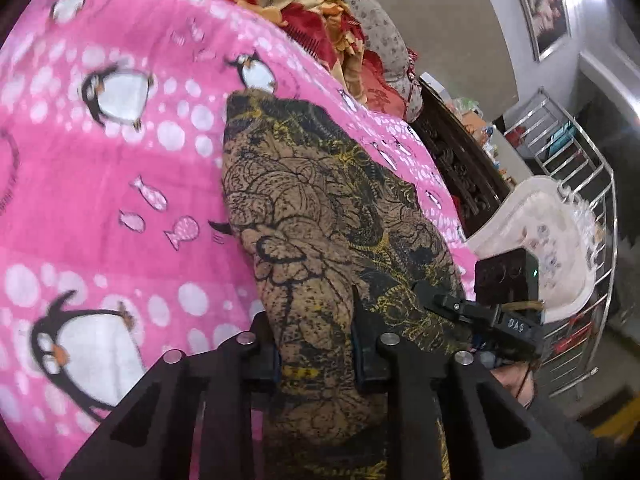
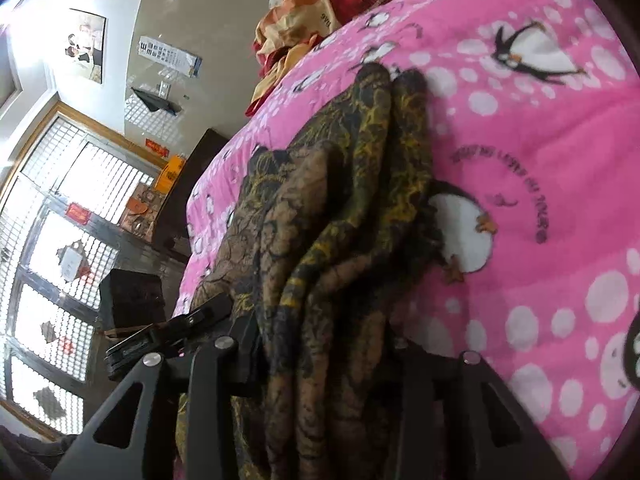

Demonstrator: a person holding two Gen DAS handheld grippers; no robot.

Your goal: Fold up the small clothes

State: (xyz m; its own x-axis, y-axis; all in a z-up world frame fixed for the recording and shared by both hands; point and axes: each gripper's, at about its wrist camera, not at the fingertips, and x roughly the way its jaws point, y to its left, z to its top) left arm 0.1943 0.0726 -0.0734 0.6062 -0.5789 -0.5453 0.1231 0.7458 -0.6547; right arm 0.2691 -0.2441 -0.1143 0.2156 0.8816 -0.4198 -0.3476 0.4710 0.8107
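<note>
On a pink penguin-print blanket (image 1: 120, 208), beside a heap of red and gold bedding (image 1: 304, 12), a brown floral garment (image 1: 320, 208) lies in long folds. It runs between the left gripper's (image 1: 316, 356) fingers, which pinch it, and bunches between the right gripper's (image 2: 324, 360) parted fingers; whether those grip is unclear.

Soft cloth against matt black plastic

Showing a thin, matt woven garment (image 1: 320, 208) printed in brown, black and yellow, creasing in soft ridges; lying on a fleecy, slightly fuzzy pink blanket (image 1: 120, 200) with penguin print. Gleaming faintly on round metal pins, otherwise dull and smooth across the black plastic of the left hand-held gripper (image 1: 316, 356) and the right hand-held gripper (image 2: 320, 364). Shining bright and polished on the metal rack (image 1: 576, 184); looking glossy on dark carved wood (image 1: 460, 160).
</note>
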